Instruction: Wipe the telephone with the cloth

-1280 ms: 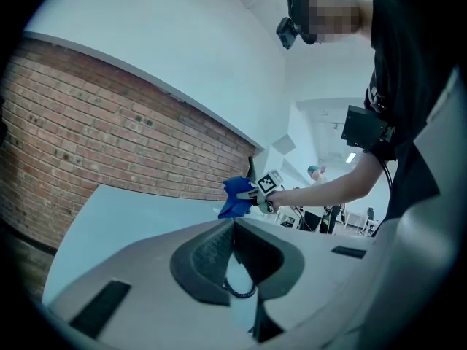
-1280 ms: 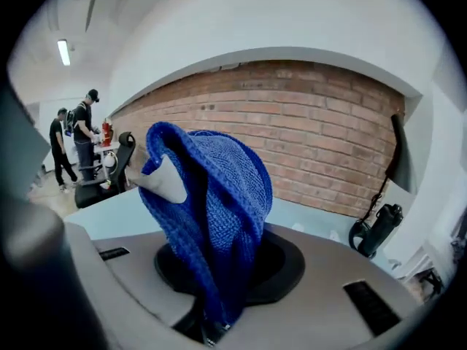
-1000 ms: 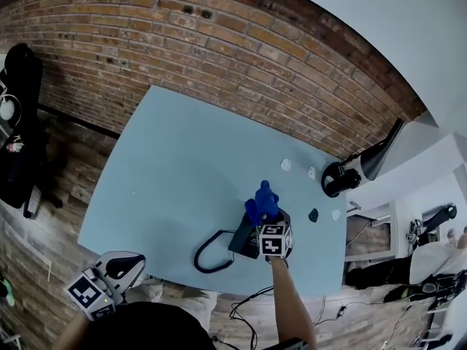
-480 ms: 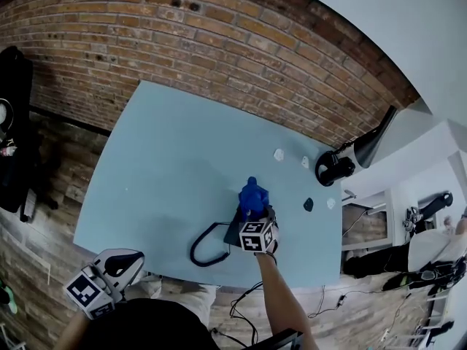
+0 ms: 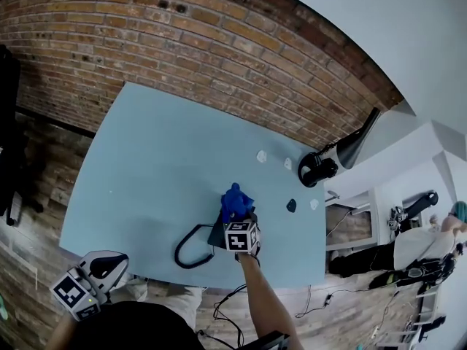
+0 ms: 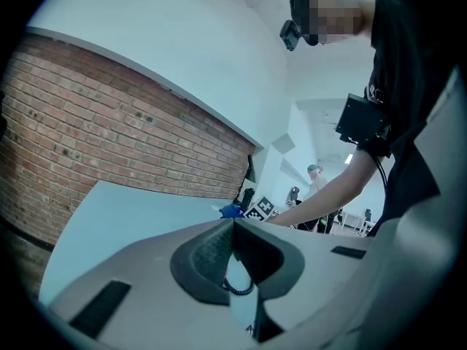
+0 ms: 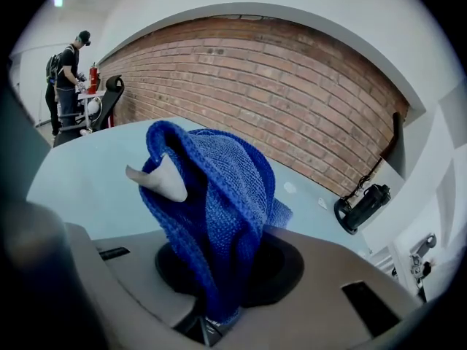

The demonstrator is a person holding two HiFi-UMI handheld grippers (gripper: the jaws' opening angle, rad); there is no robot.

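The dark telephone (image 5: 217, 235) lies near the front edge of the light blue table (image 5: 153, 159), its coiled cord (image 5: 186, 252) looping to the left. My right gripper (image 5: 238, 217) is directly over the phone, shut on a blue knitted cloth (image 5: 235, 200) that bunches up past the jaws. In the right gripper view the cloth (image 7: 211, 195) fills the middle and hides the phone. My left gripper (image 5: 102, 270) hangs below the table's front left corner, its jaws together with nothing between them (image 6: 233, 228).
A black handheld device (image 5: 321, 168) rests at the table's far right by the brick wall. Small white bits (image 5: 261, 156) and a dark piece (image 5: 291, 205) lie right of the phone. A person (image 5: 423, 246) is on the right, another (image 7: 69, 64) stands beyond the table.
The head view has drifted, so everything sits further left in frame. My right gripper has stayed over the phone with the cloth, shifting only slightly. The left gripper has kept low.
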